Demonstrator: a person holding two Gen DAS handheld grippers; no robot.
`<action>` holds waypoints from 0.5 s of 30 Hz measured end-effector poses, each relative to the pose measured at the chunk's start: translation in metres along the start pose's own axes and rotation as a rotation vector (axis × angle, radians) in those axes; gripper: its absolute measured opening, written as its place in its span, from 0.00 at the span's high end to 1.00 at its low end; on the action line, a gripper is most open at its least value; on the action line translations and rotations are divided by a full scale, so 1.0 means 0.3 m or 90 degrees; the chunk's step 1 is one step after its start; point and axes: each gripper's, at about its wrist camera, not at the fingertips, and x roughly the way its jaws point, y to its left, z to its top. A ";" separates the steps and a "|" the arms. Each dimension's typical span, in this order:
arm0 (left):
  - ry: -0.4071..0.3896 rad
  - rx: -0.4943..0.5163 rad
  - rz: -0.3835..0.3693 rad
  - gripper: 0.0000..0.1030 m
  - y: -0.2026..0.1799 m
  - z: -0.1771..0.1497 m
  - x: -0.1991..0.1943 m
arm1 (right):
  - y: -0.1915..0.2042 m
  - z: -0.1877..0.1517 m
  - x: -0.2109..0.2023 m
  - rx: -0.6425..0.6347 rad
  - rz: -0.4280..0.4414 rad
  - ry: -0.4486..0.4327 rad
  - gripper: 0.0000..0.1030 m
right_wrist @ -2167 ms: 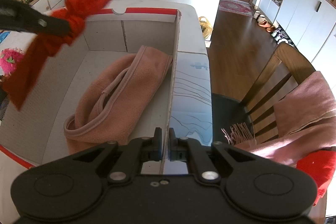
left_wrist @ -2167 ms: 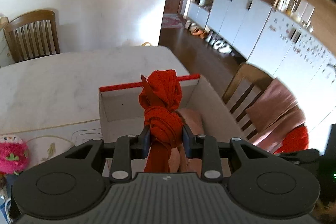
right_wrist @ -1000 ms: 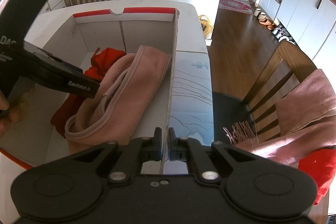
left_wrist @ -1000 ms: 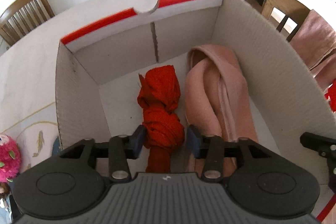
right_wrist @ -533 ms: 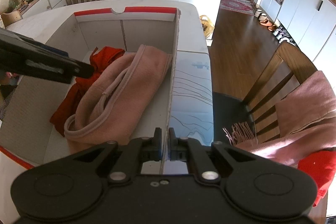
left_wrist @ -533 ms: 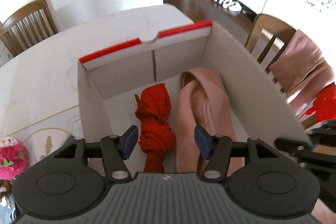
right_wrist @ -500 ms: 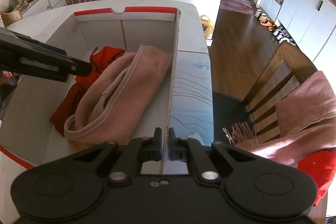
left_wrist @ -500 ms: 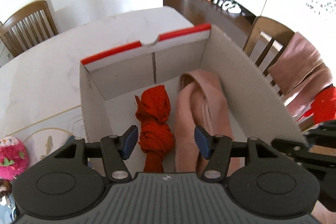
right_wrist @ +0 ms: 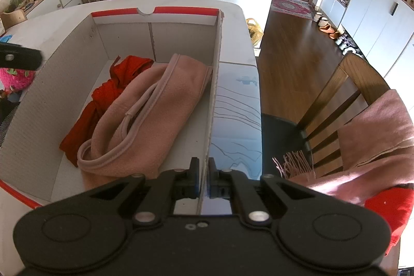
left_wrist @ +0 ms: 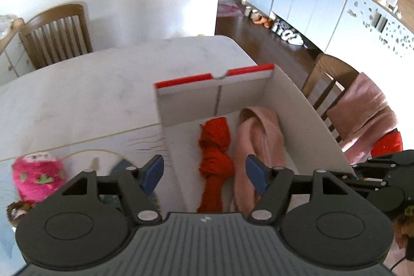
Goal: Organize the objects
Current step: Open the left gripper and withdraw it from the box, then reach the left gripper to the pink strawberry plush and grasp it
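Note:
A white cardboard box [left_wrist: 305, 118] with red-edged flaps stands on the table. Inside it a knotted red scarf [left_wrist: 214, 154] lies beside a folded pink scarf [left_wrist: 258, 136]. In the right wrist view the red scarf [right_wrist: 108, 92] and the pink scarf [right_wrist: 155, 105] lie side by side on the box floor. My left gripper [left_wrist: 204, 173] hangs above the box's near end; its jaws are opening and hold nothing. My right gripper [right_wrist: 203, 176] is shut on the box's right wall [right_wrist: 213, 95] near its front end.
A pink plush toy [left_wrist: 38, 172] lies on the table left of the box. A wooden chair [right_wrist: 344, 100] on the right carries another pink scarf [right_wrist: 375, 136] and red cloth [right_wrist: 388, 208]. A second chair [left_wrist: 57, 35] stands behind the table.
My left gripper let go of the red scarf, which now lies in the box. The gripper has risen and drawn back, its jaws wider apart. The right gripper kept still on the box wall.

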 end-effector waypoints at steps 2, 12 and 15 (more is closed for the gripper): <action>-0.006 -0.010 0.005 0.31 0.033 -0.015 -0.024 | -0.001 0.000 -0.001 0.001 0.000 0.000 0.96; -0.027 -0.067 0.044 0.18 0.221 -0.113 -0.081 | 0.007 0.006 0.004 -0.003 -0.009 0.005 0.96; -0.029 -0.081 0.059 0.17 0.290 -0.132 -0.083 | 0.014 0.009 0.006 -0.004 -0.014 0.006 0.96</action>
